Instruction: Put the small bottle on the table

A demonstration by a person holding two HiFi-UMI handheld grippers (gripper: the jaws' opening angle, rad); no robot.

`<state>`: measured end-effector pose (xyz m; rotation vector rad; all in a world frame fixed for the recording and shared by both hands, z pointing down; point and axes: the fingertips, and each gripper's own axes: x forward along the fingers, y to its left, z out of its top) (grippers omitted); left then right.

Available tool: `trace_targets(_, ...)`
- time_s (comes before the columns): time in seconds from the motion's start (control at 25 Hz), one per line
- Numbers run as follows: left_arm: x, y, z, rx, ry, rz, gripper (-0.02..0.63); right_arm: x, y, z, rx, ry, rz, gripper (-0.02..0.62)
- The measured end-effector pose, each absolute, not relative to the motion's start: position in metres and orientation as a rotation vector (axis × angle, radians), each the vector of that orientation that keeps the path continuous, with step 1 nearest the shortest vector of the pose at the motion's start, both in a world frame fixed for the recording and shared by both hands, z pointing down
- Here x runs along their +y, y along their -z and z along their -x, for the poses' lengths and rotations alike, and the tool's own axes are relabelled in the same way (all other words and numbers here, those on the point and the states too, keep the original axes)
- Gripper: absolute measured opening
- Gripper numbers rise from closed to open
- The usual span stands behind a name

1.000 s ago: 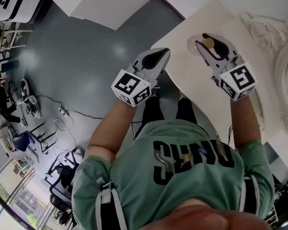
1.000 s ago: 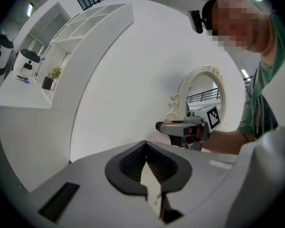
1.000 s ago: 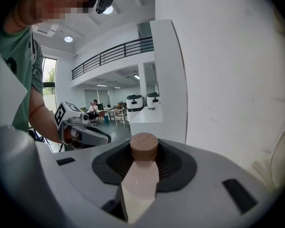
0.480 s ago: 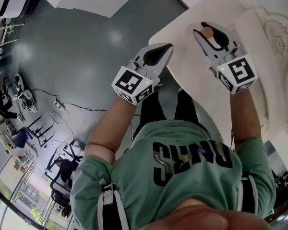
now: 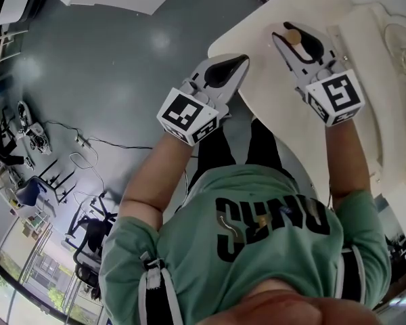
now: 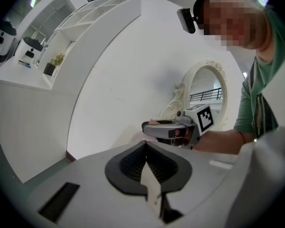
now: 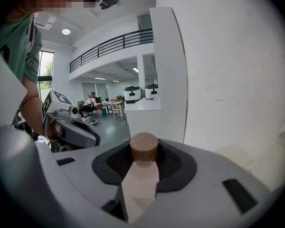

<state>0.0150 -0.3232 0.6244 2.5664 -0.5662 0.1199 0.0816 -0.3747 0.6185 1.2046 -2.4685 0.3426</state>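
Your right gripper (image 5: 292,32) stays clenched on the small bottle (image 7: 141,175), barely shifting above the table (image 5: 264,80), so lowering remains; left gripper (image 5: 238,62) stays shut, empty.

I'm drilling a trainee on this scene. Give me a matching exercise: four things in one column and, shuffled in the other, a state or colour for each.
1. left gripper
2. right gripper
3. small bottle
4. table

A. cream top
B. jaws together, nothing held
C. brown round cap
D. shut on the small bottle

Pairs: 1-B, 2-D, 3-C, 4-A.
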Motion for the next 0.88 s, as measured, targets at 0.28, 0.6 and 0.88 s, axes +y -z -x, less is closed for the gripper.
trace_targets(0.28,-0.32,-0.629,-0.015,-0.551,-0.121,-2.55,0.009,-0.373,-0.631,-0.079,-2.455,-0.374,-1.21,0.12)
trace_targets(0.6,-0.317,-0.631,-0.015,-0.538,-0.113,-2.547,0.009,-0.364,-0.647,-0.076,-2.428,-0.294,-1.162,0.12)
trace_targets(0.88,-0.31,-0.637,-0.02,-0.531,-0.118,-2.536,0.009,-0.36,-0.645,-0.078,-2.494,-0.216,-1.181,0.121)
